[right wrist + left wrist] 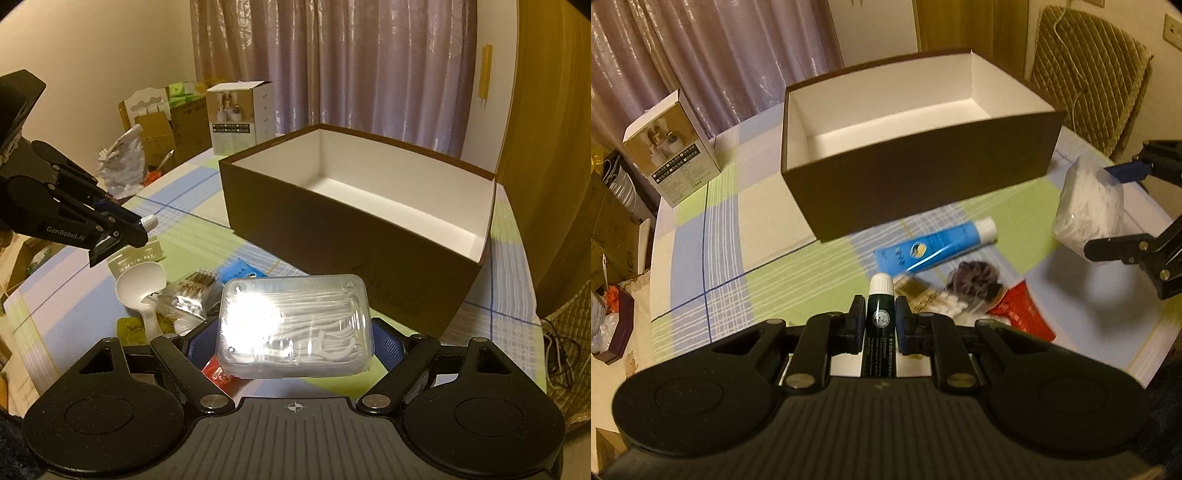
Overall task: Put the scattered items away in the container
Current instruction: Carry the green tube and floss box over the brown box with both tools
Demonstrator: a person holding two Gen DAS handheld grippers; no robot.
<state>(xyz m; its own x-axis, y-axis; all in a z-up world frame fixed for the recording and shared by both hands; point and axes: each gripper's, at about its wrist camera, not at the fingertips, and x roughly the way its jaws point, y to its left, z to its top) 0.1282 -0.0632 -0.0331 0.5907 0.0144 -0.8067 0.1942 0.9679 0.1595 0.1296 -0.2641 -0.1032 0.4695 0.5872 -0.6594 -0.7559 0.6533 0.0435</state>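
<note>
A brown box with a white inside (pixel 916 173) stands open on the checked tablecloth; it also shows in the right wrist view (pixel 354 236). My left gripper (pixel 881 317) is shut on a dark green tube with a white cap (pixel 880 314), held above the table in front of the box. My right gripper (pixel 295 339) is shut on a clear plastic case of floss picks (pixel 295 328), lifted near the box's front right side. In the left wrist view that case (pixel 1089 203) hangs at the right. A blue tube (pixel 934 245), a cotton swab pack (pixel 945 301), a red packet (pixel 1025 314) and a white spoon (pixel 142 288) lie on the table.
A printed carton (pixel 670 147) stands at the table's far left. Cardboard boxes and bags (pixel 155 125) sit beyond the table by the wall. A quilted chair (pixel 1086 74) is behind the box. Curtains hang at the back.
</note>
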